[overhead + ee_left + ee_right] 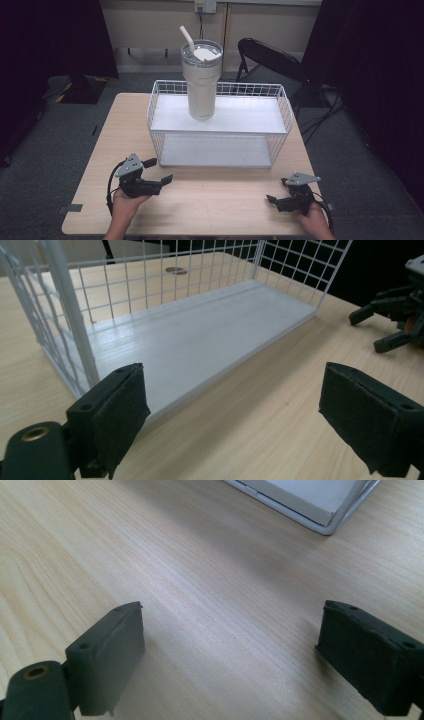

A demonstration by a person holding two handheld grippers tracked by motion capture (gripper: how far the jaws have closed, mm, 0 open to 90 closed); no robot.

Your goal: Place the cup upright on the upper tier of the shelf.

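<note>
The wooden table (200,200) is the largest thing in the high view, and its pale top carries everything else. At its middle, toward 12 o'clock from the person, stands a white wire rack (218,125) with 2 flat white shelves, an upper one and a lower one at table level. A tall cream tumbler (201,80) with a clear lid and a bent straw stands upright on the upper shelf, left of the shelf's middle, well apart from both grippers. Beyond the table at about 1 o'clock sits a black folding chair (270,62). The left gripper (161,170) lies low at about 8 o'clock of the table, just off the rack's near left corner, held by the person's left hand (126,205); its jaws stand apart with only bare table and the rack's lower shelf (200,340) between them, gripping nothing. In the left gripper view the rack's corner post rises at 10 o'clock and the other gripper shows at 3 o'clock. The right gripper (274,201) rests at about 4 o'clock of the table, in the right hand (315,222), pointing left across the wood; its jaws are spread wide and empty, with bare table (210,605) between them and the rack's corner (320,515) at 1 o'clock in the right gripper view.
</note>
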